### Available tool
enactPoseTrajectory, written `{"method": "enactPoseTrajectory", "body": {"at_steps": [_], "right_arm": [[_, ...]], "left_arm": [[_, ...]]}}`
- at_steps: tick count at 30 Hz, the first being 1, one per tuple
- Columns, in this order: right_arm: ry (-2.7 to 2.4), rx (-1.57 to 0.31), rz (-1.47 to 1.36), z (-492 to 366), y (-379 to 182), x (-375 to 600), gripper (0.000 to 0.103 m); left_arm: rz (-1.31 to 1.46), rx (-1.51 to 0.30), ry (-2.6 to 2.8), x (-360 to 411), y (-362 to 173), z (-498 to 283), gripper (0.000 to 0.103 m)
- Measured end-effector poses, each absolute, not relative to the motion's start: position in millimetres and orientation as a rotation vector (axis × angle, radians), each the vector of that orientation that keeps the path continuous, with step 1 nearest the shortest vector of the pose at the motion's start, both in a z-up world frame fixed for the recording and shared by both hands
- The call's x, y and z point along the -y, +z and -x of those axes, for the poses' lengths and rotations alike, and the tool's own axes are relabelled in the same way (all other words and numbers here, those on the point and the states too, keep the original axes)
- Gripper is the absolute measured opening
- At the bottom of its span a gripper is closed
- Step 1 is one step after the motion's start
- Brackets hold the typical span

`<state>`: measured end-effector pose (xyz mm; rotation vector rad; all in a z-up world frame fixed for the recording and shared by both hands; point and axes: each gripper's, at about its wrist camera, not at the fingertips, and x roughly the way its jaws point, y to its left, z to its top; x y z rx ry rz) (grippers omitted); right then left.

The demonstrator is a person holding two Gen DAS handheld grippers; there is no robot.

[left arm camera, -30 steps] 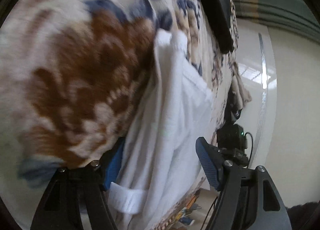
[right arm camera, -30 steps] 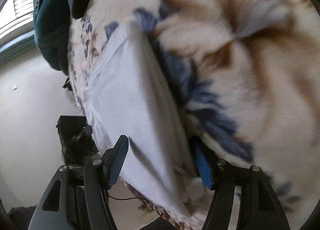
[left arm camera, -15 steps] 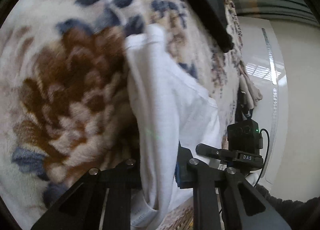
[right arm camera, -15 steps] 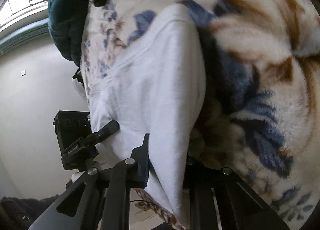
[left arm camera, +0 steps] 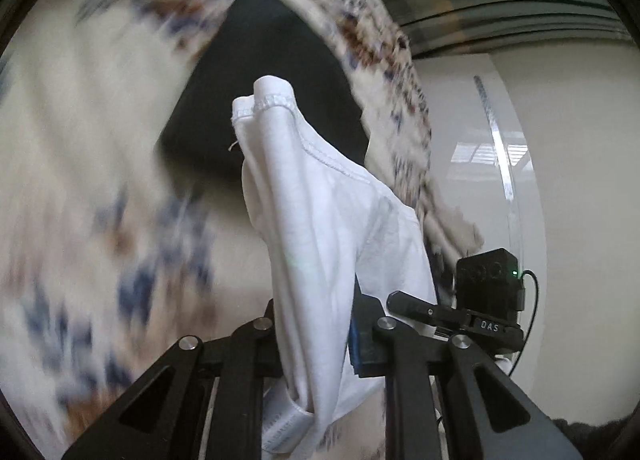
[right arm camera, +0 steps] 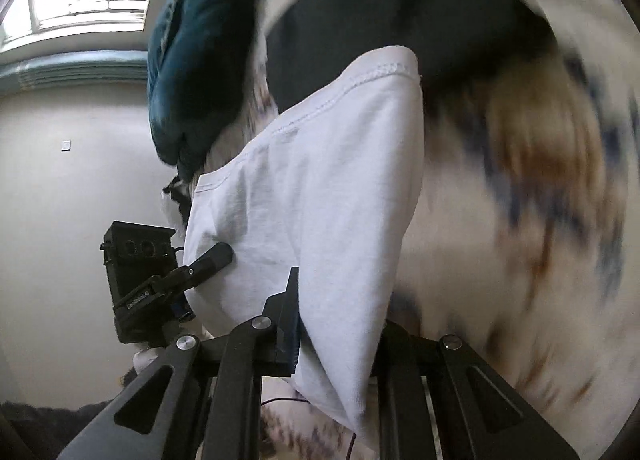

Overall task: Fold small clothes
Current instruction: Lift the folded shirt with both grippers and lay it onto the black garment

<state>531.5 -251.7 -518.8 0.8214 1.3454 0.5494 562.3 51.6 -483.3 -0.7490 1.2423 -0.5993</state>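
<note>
Over floral blanket (left arm camera: 80,187), white garment (left arm camera: 320,227) bunched, stitched hem up, both claws clamped.

White garment (left arm camera: 320,227) with stitched hems, cream blanket (left arm camera: 80,163) with blurred brown and blue floral pattern, black cloth (right arm camera: 400,15), teal cushion (right arm camera: 200,55), black grippers with blue pads (left arm camera: 354,344)

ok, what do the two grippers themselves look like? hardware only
Both alike: left gripper and right gripper have matte black angular linkage arms with triangular cutouts, silver pivot screws and blue pads inside the jaws. Each view shows the other unit's black camera box, lettered, with a thin black cable.
</note>
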Motion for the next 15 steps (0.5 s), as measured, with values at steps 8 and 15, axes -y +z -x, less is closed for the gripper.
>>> {"method": "enactPoseTrajectory", "body": {"at_steps": [8, 15], "right_arm": [[0.486, -1.28, -0.718, -696, -517, 276, 0.016], [0.428, -1.343, -0.648, -755, -546, 274, 0.016]], "left_arm": [[0.694, -1.189, -0.571, -28, -502, -704, 0.016], [0.617, -1.286, -0.498, -29, -538, -750, 0.023]]}}
